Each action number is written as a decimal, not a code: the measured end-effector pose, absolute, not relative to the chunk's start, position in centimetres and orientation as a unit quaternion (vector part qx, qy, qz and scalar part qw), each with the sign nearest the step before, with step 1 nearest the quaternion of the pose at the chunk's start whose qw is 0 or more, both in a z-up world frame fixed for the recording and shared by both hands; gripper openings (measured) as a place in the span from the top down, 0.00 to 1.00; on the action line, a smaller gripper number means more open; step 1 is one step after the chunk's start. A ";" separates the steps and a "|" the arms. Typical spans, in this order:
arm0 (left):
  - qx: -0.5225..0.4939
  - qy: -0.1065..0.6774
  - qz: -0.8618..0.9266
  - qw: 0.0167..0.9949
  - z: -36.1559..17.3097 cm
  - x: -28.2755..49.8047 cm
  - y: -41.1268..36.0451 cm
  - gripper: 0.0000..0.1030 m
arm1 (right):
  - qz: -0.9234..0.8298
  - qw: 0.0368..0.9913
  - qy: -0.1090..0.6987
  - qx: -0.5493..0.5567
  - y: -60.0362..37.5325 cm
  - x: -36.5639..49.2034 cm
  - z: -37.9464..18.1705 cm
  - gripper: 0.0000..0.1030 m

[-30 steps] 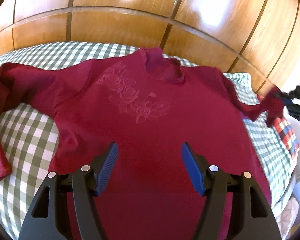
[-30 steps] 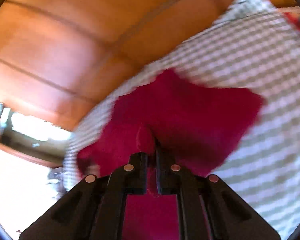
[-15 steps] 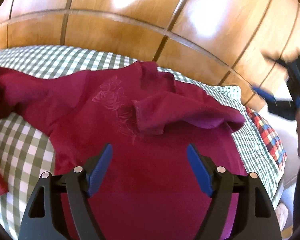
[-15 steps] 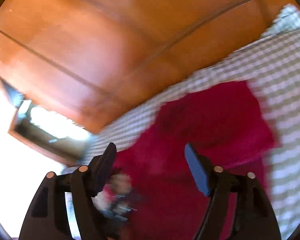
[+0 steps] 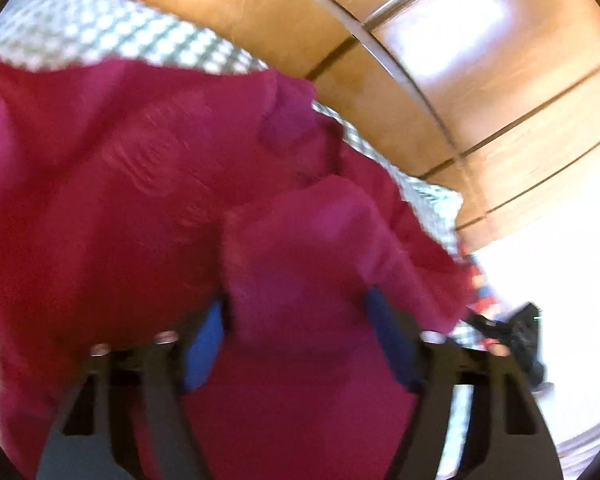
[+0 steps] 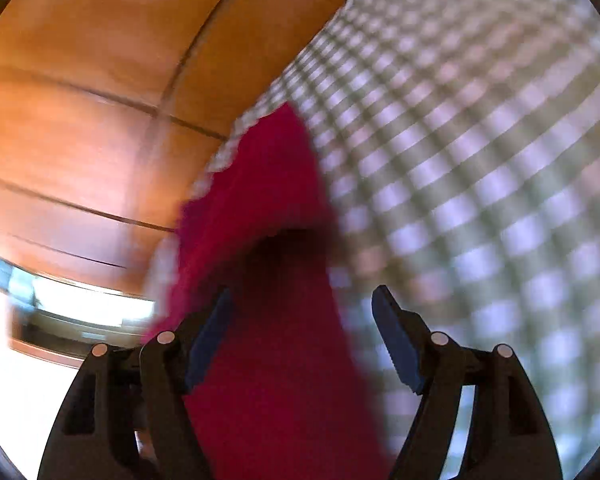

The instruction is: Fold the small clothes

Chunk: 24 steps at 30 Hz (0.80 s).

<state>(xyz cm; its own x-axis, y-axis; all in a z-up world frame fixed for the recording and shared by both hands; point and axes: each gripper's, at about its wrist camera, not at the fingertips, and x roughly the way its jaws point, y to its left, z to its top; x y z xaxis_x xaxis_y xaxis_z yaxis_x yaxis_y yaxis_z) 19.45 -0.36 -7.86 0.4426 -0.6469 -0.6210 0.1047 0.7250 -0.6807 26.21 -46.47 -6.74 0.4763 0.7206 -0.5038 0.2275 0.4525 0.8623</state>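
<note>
A dark red long-sleeved shirt lies spread on a green-and-white checked bedspread. One sleeve is folded back over the chest. My left gripper hangs low over it, tilted, and its jaws are closing. The sleeve's end lies between the blue pads, which stand well apart. In the right wrist view a strip of the red shirt runs along the bedspread. My right gripper is open just above it, with the cloth under the gap and against the left pad. Both views are blurred.
A glossy wooden headboard rises behind the bed and also shows in the right wrist view. A red plaid cloth lies at the bed's right edge beside a dark blurred shape. A bright window is at the left.
My right gripper opened, let go of the sleeve and sank toward the bed. The sleeve now lies folded over the chest. My left gripper moved forward over it and rolled.
</note>
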 end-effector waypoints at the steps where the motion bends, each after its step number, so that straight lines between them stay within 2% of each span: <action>1: -0.295 0.471 -0.231 0.799 -7.9 19.8 -0.5 0.49 | 0.191 0.676 0.470 0.535 -46.4 26.8 -7.5 0.29; 2: -0.299 0.465 -0.226 0.802 -7.7 20.2 -0.6 0.67 | 0.189 0.669 0.460 0.552 -46.4 27.3 -7.8 0.24; 3: -0.298 0.459 -0.224 0.806 -7.4 20.5 -0.9 0.78 | 0.179 0.672 0.451 0.559 -46.5 27.9 -8.0 0.24; 4: -0.287 0.452 -0.215 0.817 -6.7 21.2 -1.3 1.00 | 0.165 0.674 0.441 0.569 -46.5 28.5 -8.3 0.26; 6: -0.276 0.426 -0.203 0.838 -4.7 22.3 -1.5 0.99 | 0.145 0.685 0.434 0.567 -46.7 29.6 -8.2 0.50; 7: -0.269 0.399 -0.206 0.852 -2.5 22.7 -1.4 1.00 | 0.137 0.710 0.421 0.548 -46.7 30.2 -7.1 0.54; 8: -0.262 0.372 -0.214 0.864 -0.4 22.7 -1.2 0.99 | 0.140 0.724 0.412 0.535 -46.5 30.4 -6.2 0.66; 9: -0.256 0.348 -0.223 0.874 1.2 22.5 -0.9 0.99 | 0.157 0.740 0.401 0.518 -46.3 30.4 -5.1 0.81; 10: -0.245 0.310 -0.236 0.888 3.7 21.8 -0.4 1.00 | 0.177 0.756 0.397 0.490 -45.8 30.3 -4.0 0.87; 12: -0.228 0.273 -0.256 0.899 6.3 20.4 0.7 1.00 | 0.196 0.769 0.411 0.448 -45.0 29.4 -3.3 0.88; 14: -0.217 0.275 -0.254 0.902 6.3 19.2 2.3 0.99 | 0.214 0.760 0.431 0.437 -44.4 28.5 -4.0 0.88; 18: -0.156 0.322 -0.199 0.912 1.9 17.1 4.4 0.99 | 0.193 0.762 0.460 0.413 -43.9 26.3 -6.3 0.87; 20: -0.130 0.376 -0.175 0.900 -1.8 17.0 5.6 1.00 | 0.186 0.759 0.481 0.398 -43.6 25.3 -7.1 0.83; 21: -0.132 0.396 -0.167 0.893 -2.7 17.0 6.2 0.99 | 0.185 0.756 0.488 0.395 -43.6 24.8 -7.3 0.69; 22: -0.156 0.420 -0.164 0.879 -4.4 16.7 7.4 0.98 | 0.186 0.755 0.487 0.399 -43.4 24.6 -8.0 0.60; 24: -0.186 0.431 -0.155 0.869 -5.6 16.3 9.0 0.86 | 0.188 0.757 0.481 0.399 -43.6 24.3 -8.1 0.56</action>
<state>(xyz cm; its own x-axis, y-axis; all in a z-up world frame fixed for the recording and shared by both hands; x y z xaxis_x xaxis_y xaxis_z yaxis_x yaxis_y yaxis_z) 16.29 8.98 -5.60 0.5803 -0.4302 -0.6915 0.1104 0.8828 -0.4566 24.25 -43.56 -8.12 0.4666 0.6687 -0.5789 0.0999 0.6105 0.7857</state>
